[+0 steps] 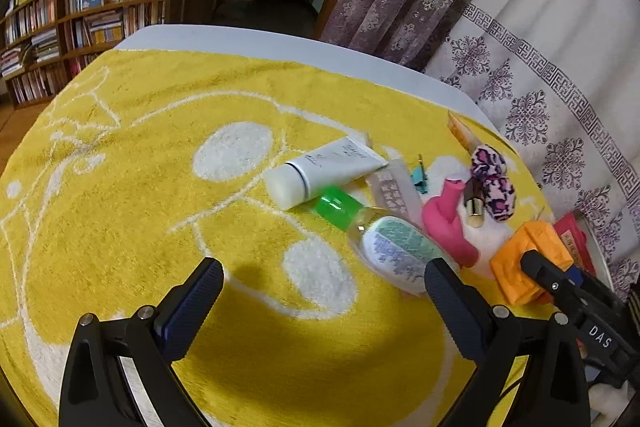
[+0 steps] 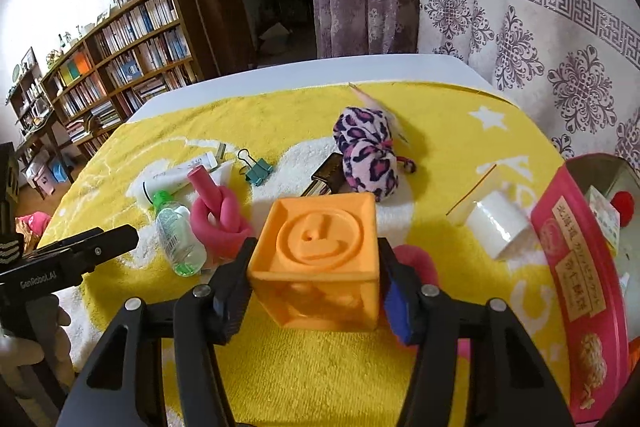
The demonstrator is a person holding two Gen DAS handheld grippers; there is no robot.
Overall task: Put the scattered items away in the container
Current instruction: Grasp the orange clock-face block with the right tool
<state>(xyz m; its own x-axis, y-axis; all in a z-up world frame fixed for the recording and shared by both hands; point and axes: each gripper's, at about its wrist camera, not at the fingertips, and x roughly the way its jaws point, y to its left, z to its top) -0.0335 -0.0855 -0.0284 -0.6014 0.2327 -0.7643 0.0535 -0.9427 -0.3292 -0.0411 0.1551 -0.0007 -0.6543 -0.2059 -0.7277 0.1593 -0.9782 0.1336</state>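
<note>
An orange soft cube [image 2: 316,259] with a raised face pattern sits between the pads of my right gripper [image 2: 316,247], which press on both its sides over the yellow towel [image 2: 460,147]. In the left wrist view the same cube [image 1: 524,247] shows at the right. My left gripper [image 1: 324,267] stands open over the towel with nothing between its fingers. A clear bottle with a green cap [image 1: 384,239] lies just beyond its right finger. The pink biscuit tin [image 2: 576,267] stands at the right edge, with several small items inside.
Scattered on the towel are a white tube [image 1: 328,167], a pink knotted foam piece [image 2: 218,219], a leopard-print plush [image 2: 366,151], a gold lipstick [image 1: 474,203], a teal binder clip [image 2: 258,169] and a white tape roll [image 2: 496,223]. Bookshelves and curtains stand behind the table.
</note>
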